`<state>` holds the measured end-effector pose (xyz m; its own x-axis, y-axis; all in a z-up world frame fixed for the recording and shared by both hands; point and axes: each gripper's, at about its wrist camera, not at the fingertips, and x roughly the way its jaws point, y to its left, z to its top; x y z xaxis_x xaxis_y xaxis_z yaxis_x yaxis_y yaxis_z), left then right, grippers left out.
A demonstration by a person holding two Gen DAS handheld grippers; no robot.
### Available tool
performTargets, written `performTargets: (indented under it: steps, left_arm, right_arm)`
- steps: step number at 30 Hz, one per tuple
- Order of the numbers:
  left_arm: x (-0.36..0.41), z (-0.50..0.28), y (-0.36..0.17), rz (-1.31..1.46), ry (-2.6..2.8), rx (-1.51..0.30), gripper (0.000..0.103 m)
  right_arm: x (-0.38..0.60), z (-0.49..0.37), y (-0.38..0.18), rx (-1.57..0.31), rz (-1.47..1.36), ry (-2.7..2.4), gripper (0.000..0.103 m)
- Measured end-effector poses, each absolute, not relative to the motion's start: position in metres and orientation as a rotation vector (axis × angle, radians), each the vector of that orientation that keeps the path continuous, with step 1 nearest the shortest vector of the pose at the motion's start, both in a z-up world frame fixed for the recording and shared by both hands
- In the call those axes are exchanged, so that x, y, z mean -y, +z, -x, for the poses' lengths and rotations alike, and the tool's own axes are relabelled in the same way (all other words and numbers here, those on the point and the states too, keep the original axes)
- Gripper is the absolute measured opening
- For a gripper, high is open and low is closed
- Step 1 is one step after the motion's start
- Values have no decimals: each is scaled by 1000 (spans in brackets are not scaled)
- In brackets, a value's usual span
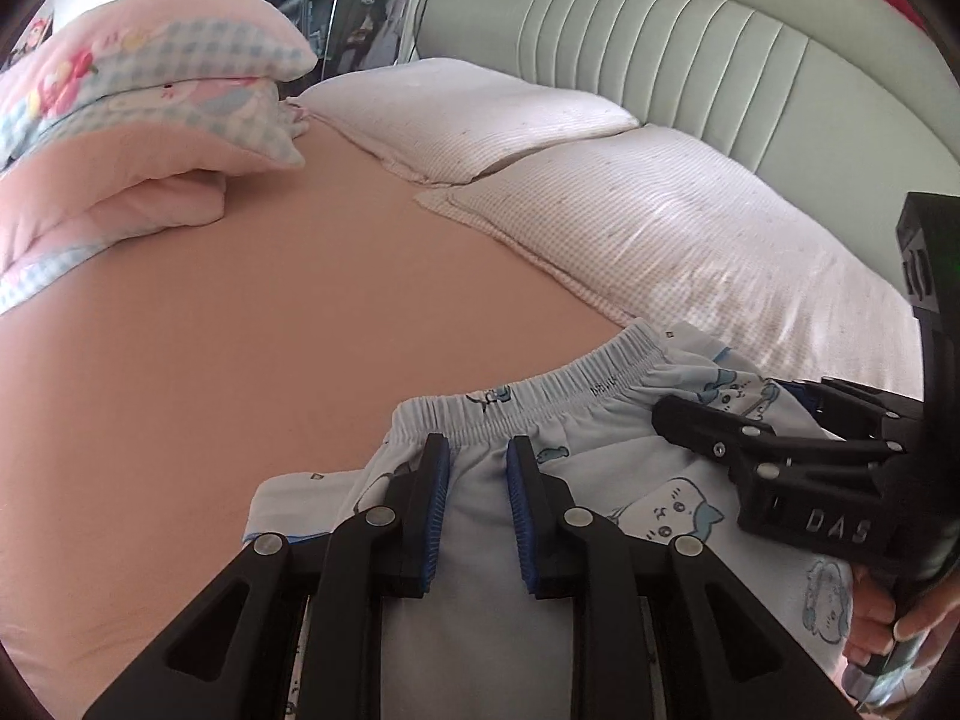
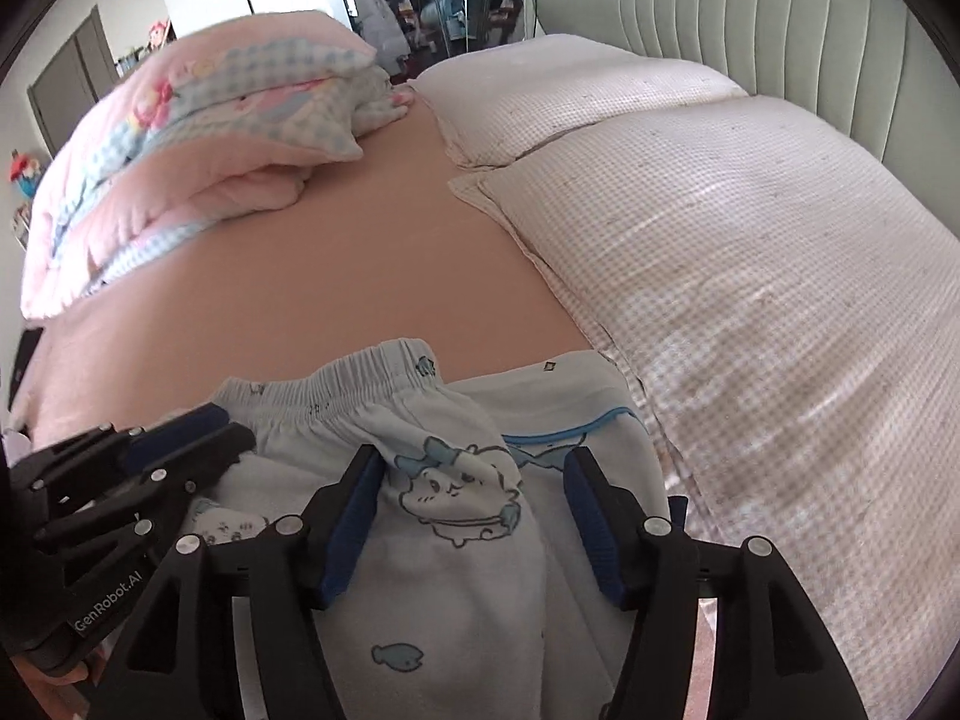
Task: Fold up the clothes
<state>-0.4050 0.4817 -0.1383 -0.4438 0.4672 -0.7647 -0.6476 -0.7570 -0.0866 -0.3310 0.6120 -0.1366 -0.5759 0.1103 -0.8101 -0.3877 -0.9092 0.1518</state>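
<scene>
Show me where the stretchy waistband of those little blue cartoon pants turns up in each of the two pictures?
Left wrist view: the waistband runs across the lower middle, just beyond the left tongs.
Right wrist view: the waistband sits lower left of centre, left of the right tongs.
Shared landmark: the folded pink quilt, upper left in both.

On the bed sheet (image 1: 252, 324), the shorts (image 2: 420, 540) are lying at six o'clock, the two pillows (image 1: 660, 228) are sitting at two o'clock against the headboard (image 1: 660, 42) behind them, and the folded quilt (image 1: 132, 138) is resting at ten o'clock, well apart.
</scene>
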Motion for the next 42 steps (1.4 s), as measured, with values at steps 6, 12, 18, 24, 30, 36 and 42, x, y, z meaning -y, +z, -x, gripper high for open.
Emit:
performTargets:
  steps: [6,12,18,24,30,36,42]
  left_arm:
    - [-477,399,-123,1037,2187,-290,19]
    - [-418,375,-64,899,2224,-30,65]
    - [-350,362,-45,981,2312,52,81]
    - [-258,356,-33,1072,2456,-3,84]
    - [-174,357,-25,1174,2563,-32,85]
    - [-96,332,3,1180,2686,26,85]
    - [-36,277,39,1082,2801,21,85]
  right_arm:
    - [-628,320,-131,-648,1275,2512,66]
    - [-607,280,-62,-531,1133,2598,68]
    - [-542,264,-18,-370,1127,2609,68]
    - [-446,257,-4,-292,1187,2685,81]
    - [-366,269,-3,-153,1223,2692,87]
    - [-311,278,11,-205,1238,2715,103]
    - [-259,267,29,-139,1220,2740,103]
